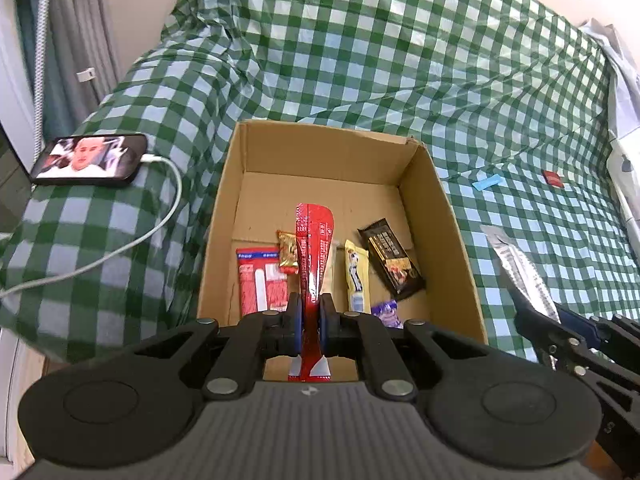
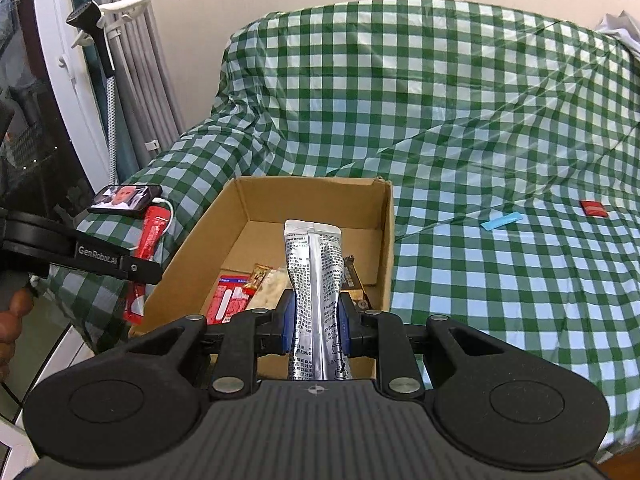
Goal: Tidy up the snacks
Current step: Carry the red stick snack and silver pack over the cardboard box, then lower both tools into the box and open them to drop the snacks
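An open cardboard box [image 1: 440, 208] [image 2: 240, 216] sits on a green checked cloth. Inside lie a red-and-white packet [image 1: 262, 280] [image 2: 228, 296], a small gold packet [image 1: 287, 251], a yellow bar [image 1: 356, 276], a dark chocolate bar [image 1: 394, 260] and a purple wrapper [image 1: 387, 312]. My left gripper [image 1: 310, 316] is shut on a long red sachet [image 1: 312, 248] [image 2: 150, 236] held over the box. My right gripper [image 2: 317, 320] is shut on a silver sachet [image 2: 316, 276] [image 1: 520, 268], just right of the box in the left wrist view.
A phone [image 1: 90, 159] [image 2: 126, 199] with a lit screen and white charging cable [image 1: 160, 224] lies left of the box. A blue strip [image 1: 487, 182] [image 2: 502, 221] and a small red packet [image 1: 553, 179] [image 2: 594, 208] lie on the cloth to the right. Curtains hang at far left.
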The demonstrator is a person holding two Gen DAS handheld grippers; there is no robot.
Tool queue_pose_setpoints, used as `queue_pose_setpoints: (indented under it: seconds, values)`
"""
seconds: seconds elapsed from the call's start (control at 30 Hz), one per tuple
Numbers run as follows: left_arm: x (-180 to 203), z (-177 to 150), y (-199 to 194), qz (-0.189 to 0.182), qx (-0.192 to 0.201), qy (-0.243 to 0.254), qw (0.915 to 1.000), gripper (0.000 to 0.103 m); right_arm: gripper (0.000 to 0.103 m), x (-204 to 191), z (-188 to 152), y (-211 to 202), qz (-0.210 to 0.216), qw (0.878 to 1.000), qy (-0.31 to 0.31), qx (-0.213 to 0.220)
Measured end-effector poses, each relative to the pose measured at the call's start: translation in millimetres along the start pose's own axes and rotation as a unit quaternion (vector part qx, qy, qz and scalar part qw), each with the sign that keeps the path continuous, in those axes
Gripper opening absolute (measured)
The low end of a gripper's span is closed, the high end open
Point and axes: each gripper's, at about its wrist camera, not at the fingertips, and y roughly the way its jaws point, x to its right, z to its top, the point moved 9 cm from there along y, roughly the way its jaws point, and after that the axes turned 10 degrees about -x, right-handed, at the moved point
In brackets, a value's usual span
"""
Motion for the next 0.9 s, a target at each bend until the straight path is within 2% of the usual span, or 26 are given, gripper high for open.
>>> queue_pose_setpoints:
  seconds: [0.43, 0.9]
  values:
    - [-3.6, 59.7, 81.9, 0.018, -0.026, 0.008, 0.9995, 0.009, 0.023, -0.3, 35.6, 90.4, 0.004, 0.999, 0.010, -0.034]
    - [-9.3, 87.1, 151.6, 0.037, -0.056, 0.019, 0.9976, 0.010, 0.023, 14.4, 51.5, 167.1, 0.005, 0.998, 0.012, -0.060]
